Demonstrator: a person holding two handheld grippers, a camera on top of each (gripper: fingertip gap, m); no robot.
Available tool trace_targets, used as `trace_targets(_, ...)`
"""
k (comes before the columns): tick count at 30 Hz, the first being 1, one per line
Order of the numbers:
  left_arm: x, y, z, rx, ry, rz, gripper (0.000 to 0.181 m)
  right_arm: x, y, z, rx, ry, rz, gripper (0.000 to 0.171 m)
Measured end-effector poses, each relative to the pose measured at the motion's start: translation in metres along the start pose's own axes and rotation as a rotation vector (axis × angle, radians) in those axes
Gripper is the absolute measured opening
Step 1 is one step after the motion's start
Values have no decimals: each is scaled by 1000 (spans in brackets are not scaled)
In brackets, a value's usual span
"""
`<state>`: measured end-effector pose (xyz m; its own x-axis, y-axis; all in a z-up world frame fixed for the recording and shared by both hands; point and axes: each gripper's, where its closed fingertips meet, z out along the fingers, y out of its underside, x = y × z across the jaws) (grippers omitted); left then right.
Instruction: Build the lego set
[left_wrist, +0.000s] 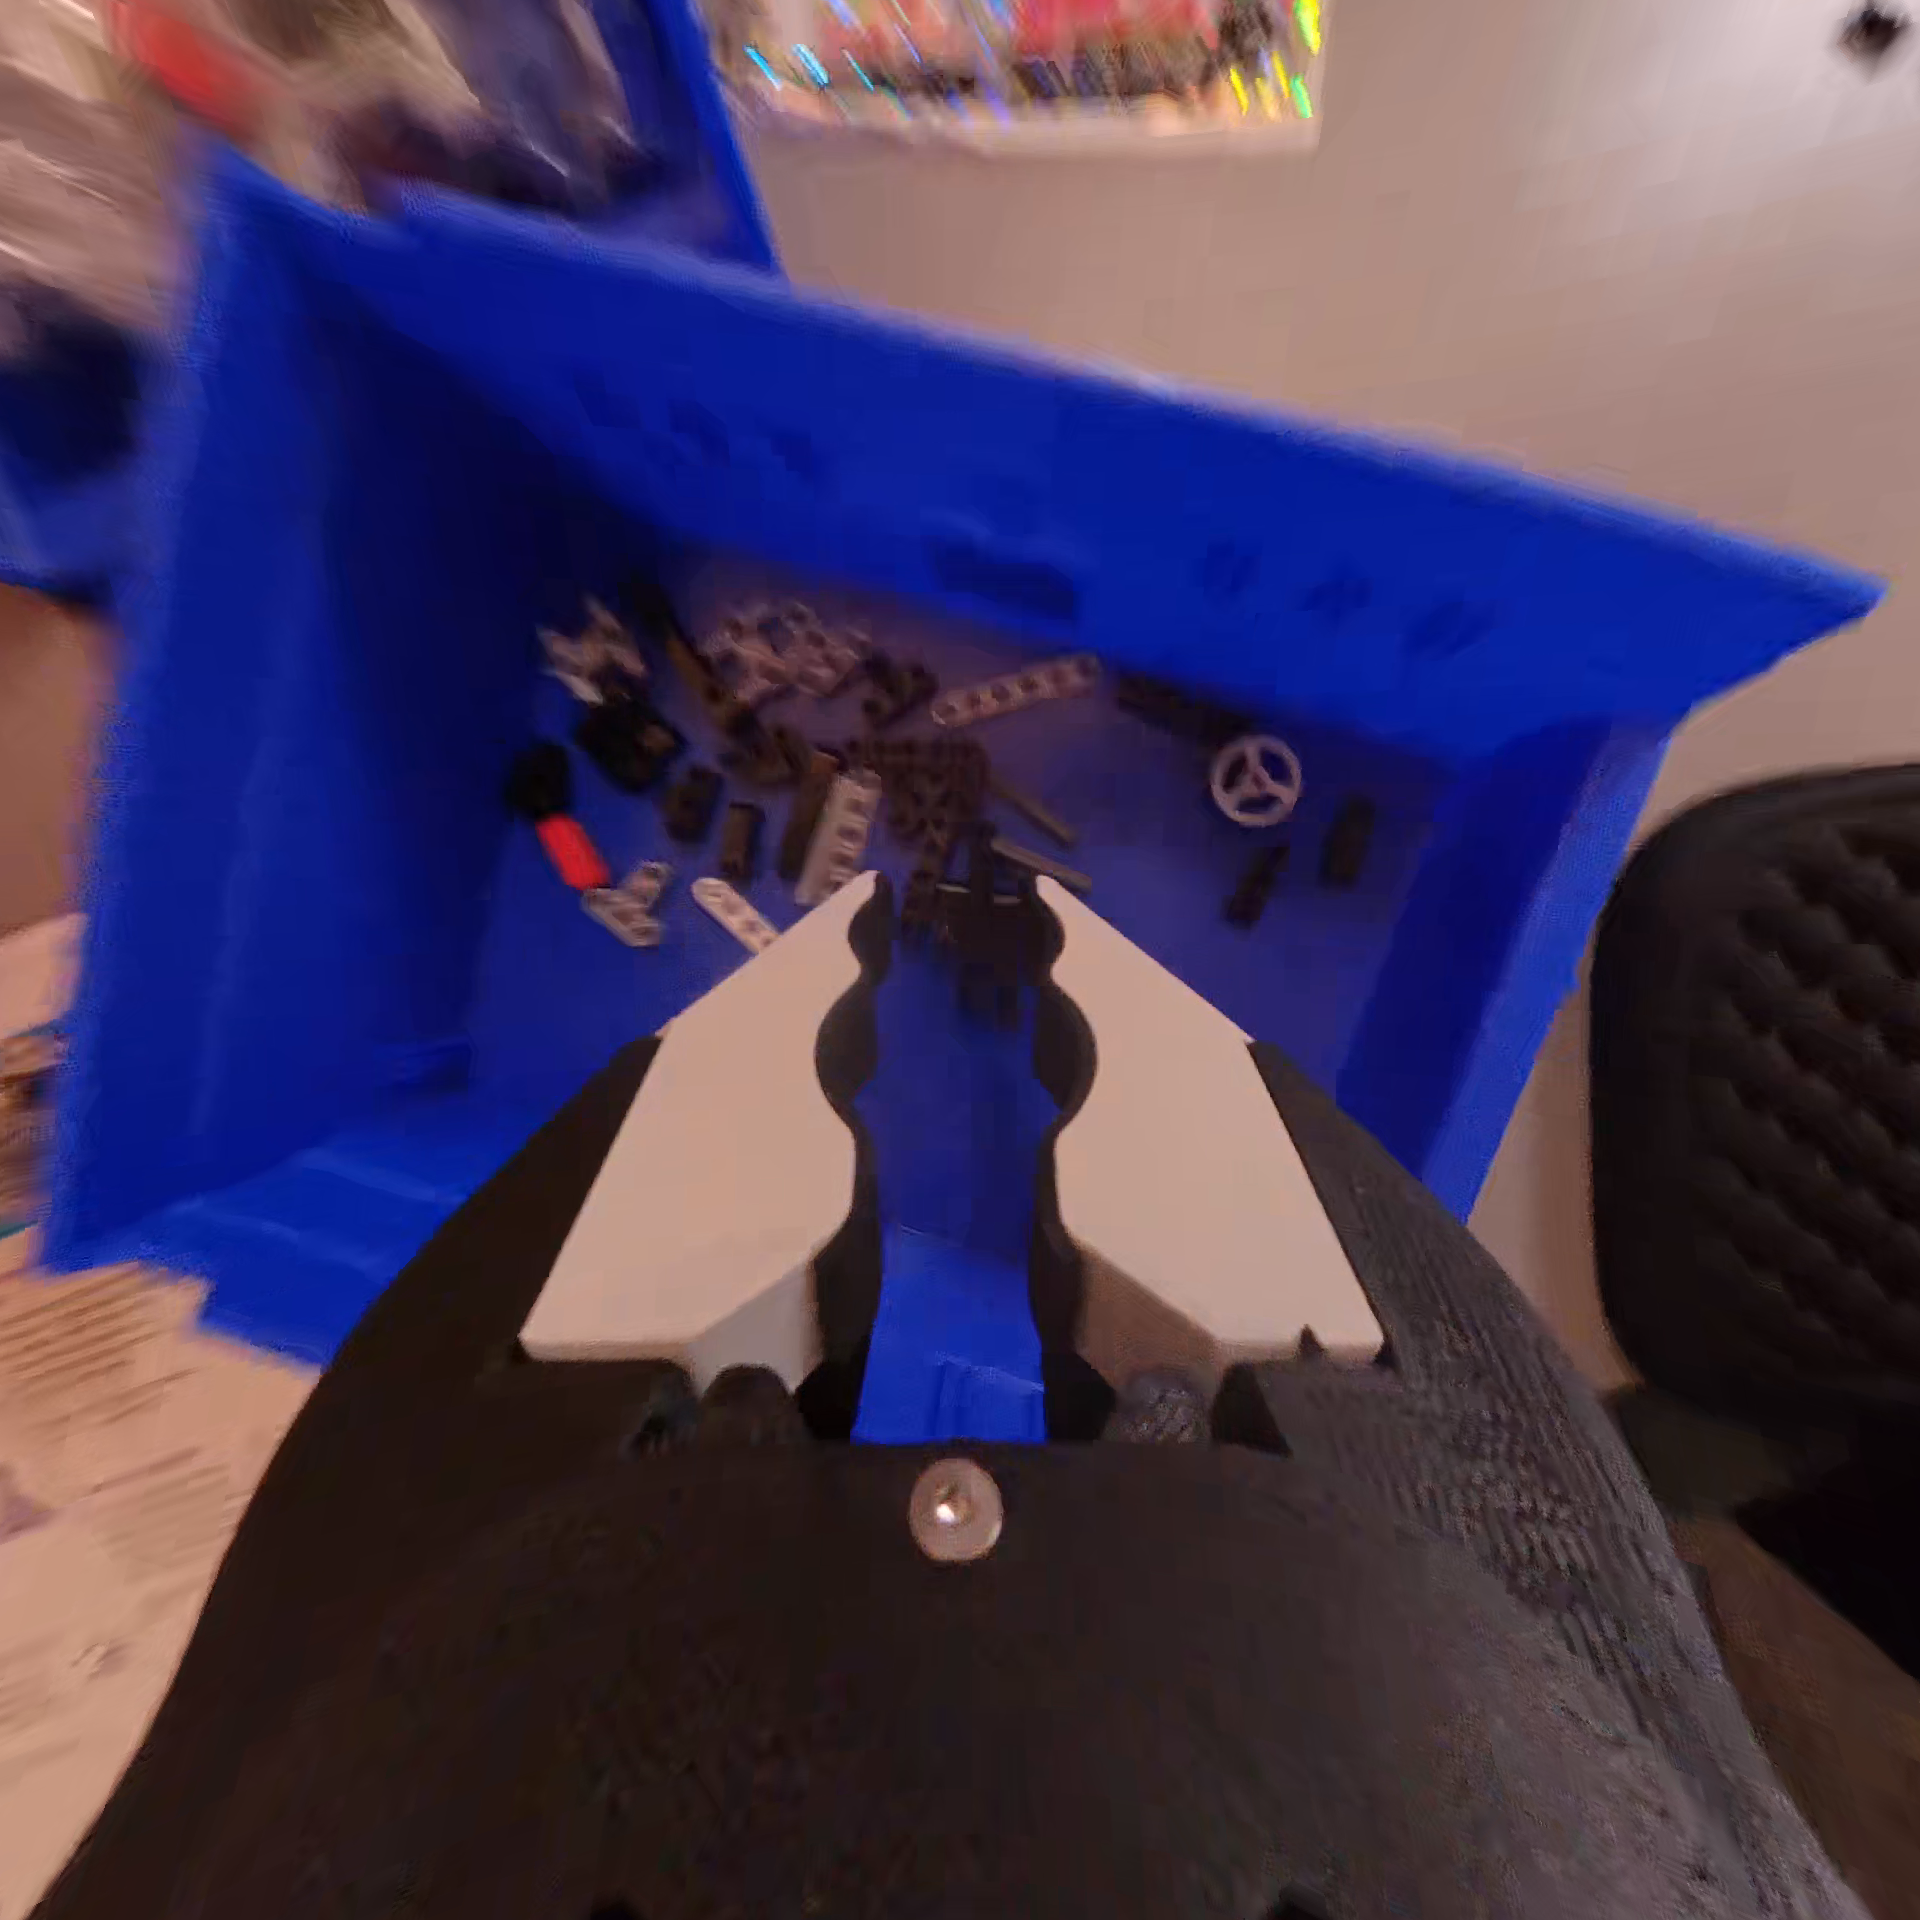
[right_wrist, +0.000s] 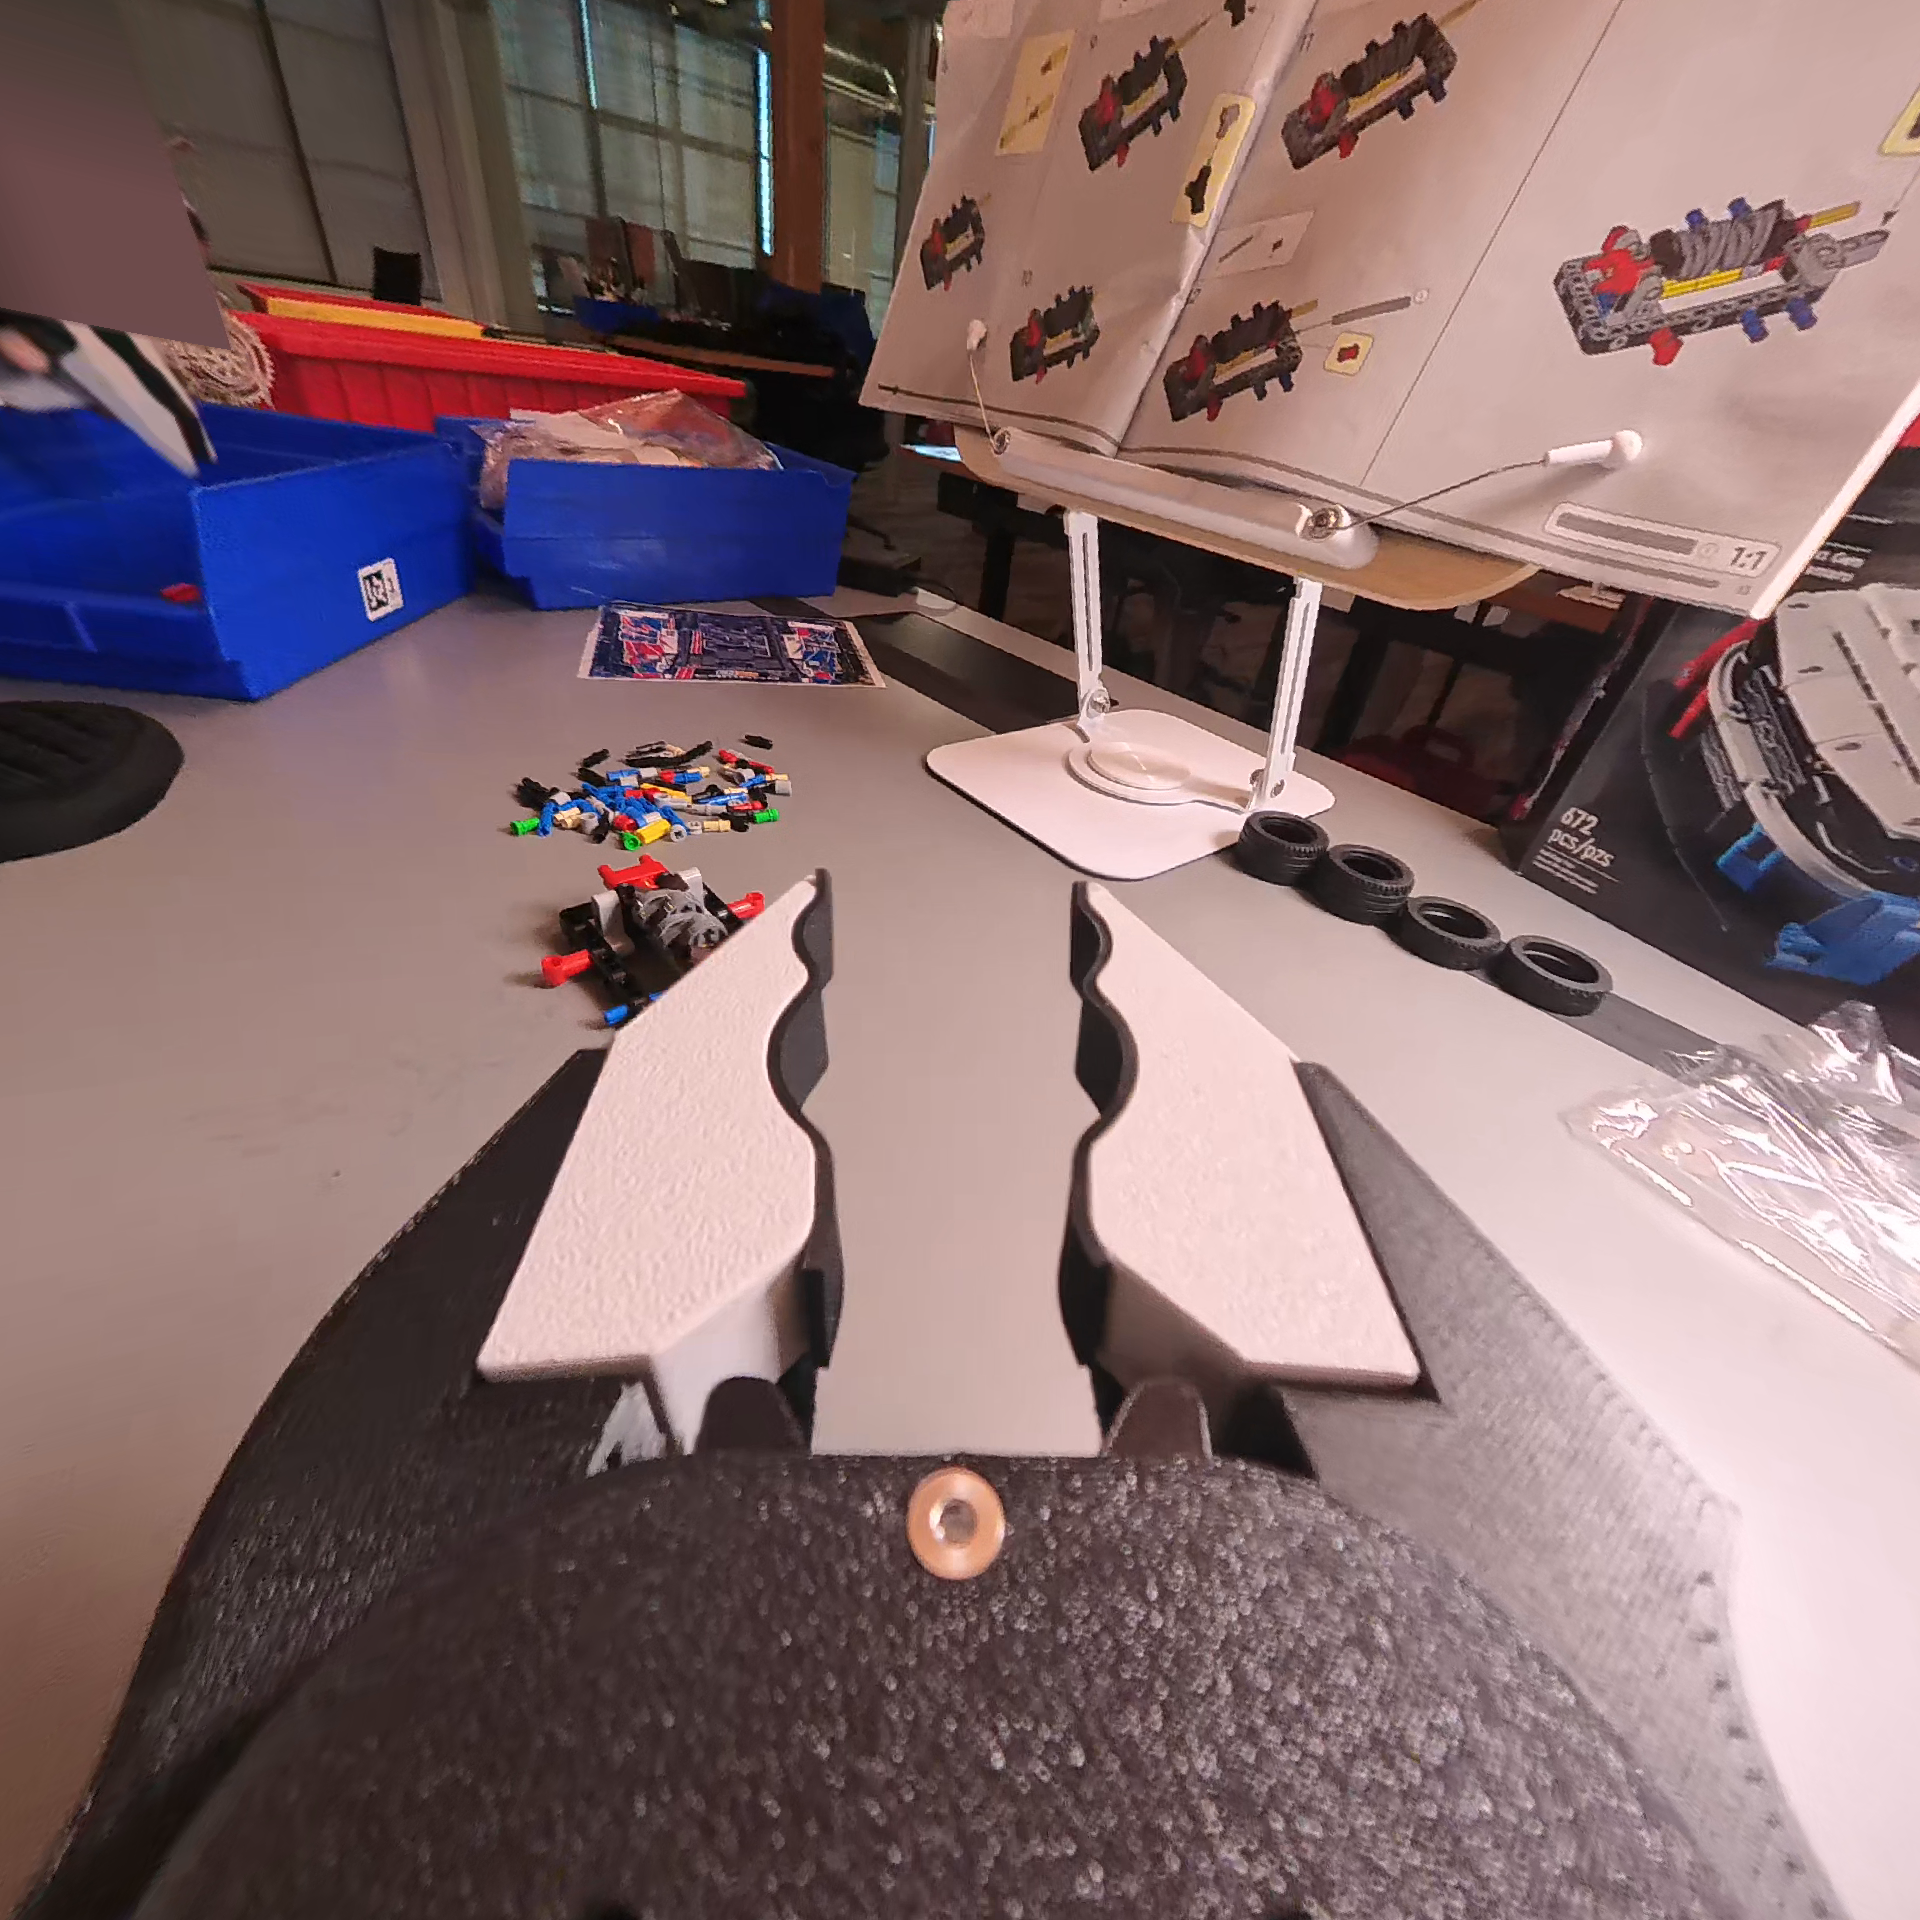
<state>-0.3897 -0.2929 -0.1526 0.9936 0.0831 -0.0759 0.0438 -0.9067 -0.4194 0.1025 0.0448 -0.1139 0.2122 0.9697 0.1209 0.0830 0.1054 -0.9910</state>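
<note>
In the left wrist view my left gripper (left_wrist: 961, 904) hangs over an open blue bin (left_wrist: 935, 468) and is shut on a black Lego piece (left_wrist: 977, 945) between its tips. Loose black, grey and red parts and a white steering wheel (left_wrist: 1255, 781) lie on the bin floor. In the right wrist view my right gripper (right_wrist: 951, 894) is open and empty, low over the grey table (right_wrist: 312, 1039). A small partly built assembly (right_wrist: 649, 914) lies just left of its left fingertip, with a pile of small coloured pins (right_wrist: 649, 795) behind. The left gripper also shows far left (right_wrist: 125, 395), above the blue bin (right_wrist: 260, 561).
An open instruction booklet (right_wrist: 1351, 260) rests on a white stand (right_wrist: 1122, 790). Several black tyres (right_wrist: 1423, 914) line up beside the set's box (right_wrist: 1766, 831). A sticker sheet (right_wrist: 727, 644), a second blue bin (right_wrist: 665, 520), a red bin (right_wrist: 468, 364) and a plastic bag (right_wrist: 1787, 1143) surround the work area.
</note>
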Motion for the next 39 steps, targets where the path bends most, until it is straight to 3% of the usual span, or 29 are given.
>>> trace_targets(1,8,7,12,-42,53,24,29,1,-1,0,-1,4,-4,45)
trace_targets(5,20,23,46,-159,93,174,42,4,4,1,-18,16,8,44)
trace_targets(9,22,30,63,-213,72,258,43,4,14,3,-49,12,18,43)
trace_targets(17,19,28,70,-217,13,335,32,6,23,5,-77,13,17,40)
trace_targets(22,16,16,51,-147,-35,358,32,5,22,4,-77,10,15,39)
trace_targets(26,29,-31,2,108,-81,374,31,2,16,4,-58,-1,11,39)
trace_targets(30,126,-100,-52,500,168,386,31,-9,10,5,-41,-36,-5,37)
trace_targets(32,184,-125,-58,611,266,438,31,-20,7,7,-38,-72,-15,35)
trace_targets(39,363,-190,12,801,526,535,30,-61,-3,16,-15,-199,108,27)
